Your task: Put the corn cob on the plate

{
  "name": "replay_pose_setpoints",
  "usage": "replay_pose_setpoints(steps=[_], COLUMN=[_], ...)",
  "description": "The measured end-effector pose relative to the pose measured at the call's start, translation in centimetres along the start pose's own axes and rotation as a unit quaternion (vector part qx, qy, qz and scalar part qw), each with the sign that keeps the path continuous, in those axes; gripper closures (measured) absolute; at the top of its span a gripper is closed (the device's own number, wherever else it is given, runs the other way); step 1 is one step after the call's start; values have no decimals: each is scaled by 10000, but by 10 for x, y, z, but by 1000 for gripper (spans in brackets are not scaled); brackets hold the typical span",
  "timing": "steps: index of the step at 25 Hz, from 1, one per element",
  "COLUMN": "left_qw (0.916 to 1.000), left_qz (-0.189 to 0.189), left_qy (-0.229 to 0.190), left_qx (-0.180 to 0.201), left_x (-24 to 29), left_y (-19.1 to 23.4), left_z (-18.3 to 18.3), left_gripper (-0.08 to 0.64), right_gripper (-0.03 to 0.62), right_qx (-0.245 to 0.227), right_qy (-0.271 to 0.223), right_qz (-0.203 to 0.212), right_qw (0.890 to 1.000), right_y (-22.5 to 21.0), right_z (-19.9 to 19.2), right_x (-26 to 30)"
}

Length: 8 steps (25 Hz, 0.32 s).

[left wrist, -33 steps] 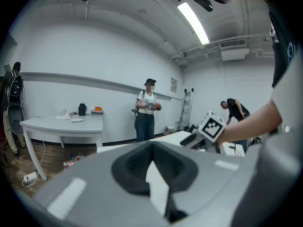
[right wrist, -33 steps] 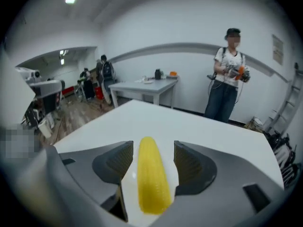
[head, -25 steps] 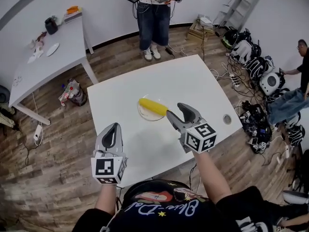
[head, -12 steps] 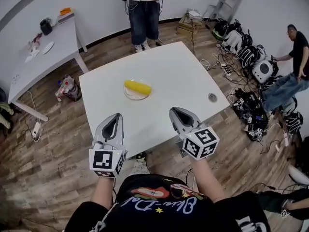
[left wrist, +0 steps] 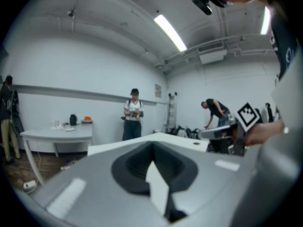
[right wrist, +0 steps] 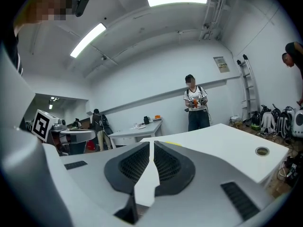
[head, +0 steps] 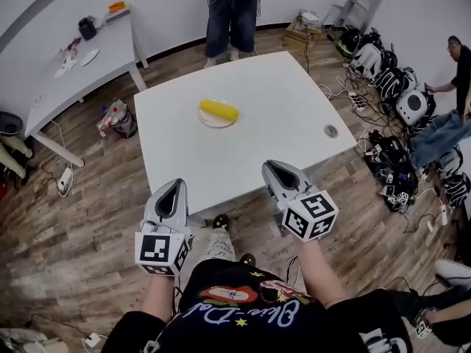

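The yellow corn cob (head: 219, 109) lies across a small white plate (head: 213, 123) on the far half of the white table (head: 243, 157). Both grippers hang short of the table's near edge, well away from the plate. My left gripper (head: 171, 190) is shut with nothing in it, and its pads meet in the left gripper view (left wrist: 152, 161). My right gripper (head: 274, 170) is shut and empty too. In the right gripper view, only a yellow sliver of the corn cob (right wrist: 173, 144) shows above the closed pads (right wrist: 166, 162).
A person (head: 232, 9) stands beyond the table's far side holding grippers. A second white table (head: 70, 76) with small items stands at the left. Bags, gear and cables (head: 390, 94) crowd the floor at the right, near another person (head: 458, 57). A round grommet (head: 330, 131) sits near the table's right edge.
Both grippers have drawn back from beside the plate to short of the table's near edge. The corn cob stays on the plate.
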<state>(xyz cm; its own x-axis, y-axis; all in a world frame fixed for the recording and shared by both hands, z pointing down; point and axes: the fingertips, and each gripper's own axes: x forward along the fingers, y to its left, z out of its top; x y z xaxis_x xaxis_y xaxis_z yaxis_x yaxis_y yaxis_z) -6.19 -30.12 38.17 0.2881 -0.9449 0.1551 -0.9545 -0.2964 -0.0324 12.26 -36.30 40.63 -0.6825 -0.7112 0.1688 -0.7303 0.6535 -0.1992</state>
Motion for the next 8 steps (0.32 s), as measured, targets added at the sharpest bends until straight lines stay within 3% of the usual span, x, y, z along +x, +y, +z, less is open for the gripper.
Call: replay_pose_setpoints(steps=[8], left_qw=[9995], left_qz=[28], left_qy=[-106], left_qx=[293], left_x=[-20], left_y=[-3], left_z=[17], left_gripper=[568], right_gripper=[552], right_qx=[-30], right_qy=[-41], right_qz=[61], right_qw=[10000], right_y=[22], right_z=[7], right_x=[-14])
